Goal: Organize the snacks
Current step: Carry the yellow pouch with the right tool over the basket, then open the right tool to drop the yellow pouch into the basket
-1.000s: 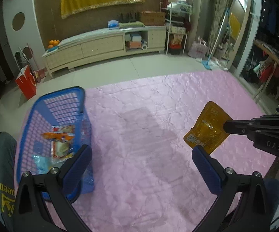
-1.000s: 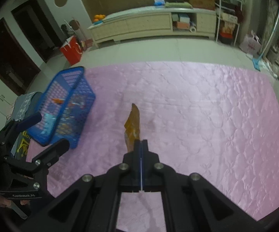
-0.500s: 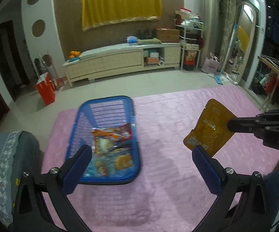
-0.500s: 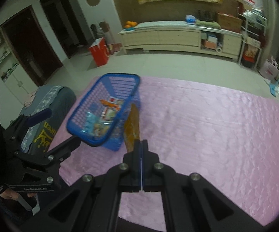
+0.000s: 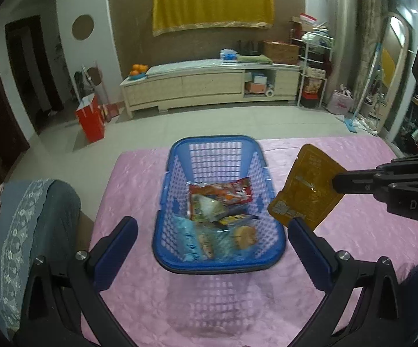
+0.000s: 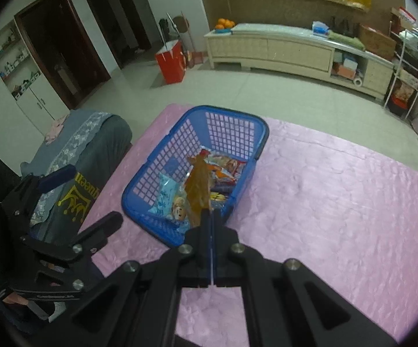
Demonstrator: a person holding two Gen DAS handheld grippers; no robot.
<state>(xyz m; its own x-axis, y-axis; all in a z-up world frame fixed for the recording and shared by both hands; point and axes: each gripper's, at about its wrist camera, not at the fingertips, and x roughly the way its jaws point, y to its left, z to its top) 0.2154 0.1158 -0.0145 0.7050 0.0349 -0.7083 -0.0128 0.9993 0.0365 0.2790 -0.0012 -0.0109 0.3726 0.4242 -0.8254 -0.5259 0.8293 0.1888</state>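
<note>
A blue plastic basket [image 5: 262, 256] [image 6: 157, 150] sits on the pink quilted cloth [image 5: 139, 185] [image 6: 339, 190], holding several snack packets [image 5: 219, 195] [image 6: 223, 166]. My right gripper [image 6: 209, 212] [image 5: 335, 178] is shut on a flat amber snack pouch [image 5: 307, 190] [image 6: 199, 190], which hangs in the air just right of the basket's rim in the left wrist view. My left gripper [image 5: 212, 227] [image 6: 87, 195] stands open in front of the basket's near end, nothing between its blue pads [image 5: 122, 244].
A grey cushioned seat with a lace runner [image 5: 20, 231] [image 6: 93, 144] stands at the cloth's left edge. Beyond the cloth lies tiled floor with a red bag [image 5: 90, 121], a long cream cabinet [image 5: 209, 84] and a cluttered rack [image 5: 313, 66].
Both views swung left, so the basket went from the left edge to the middle. The held pouch came over beside the basket. Both grippers kept their state.
</note>
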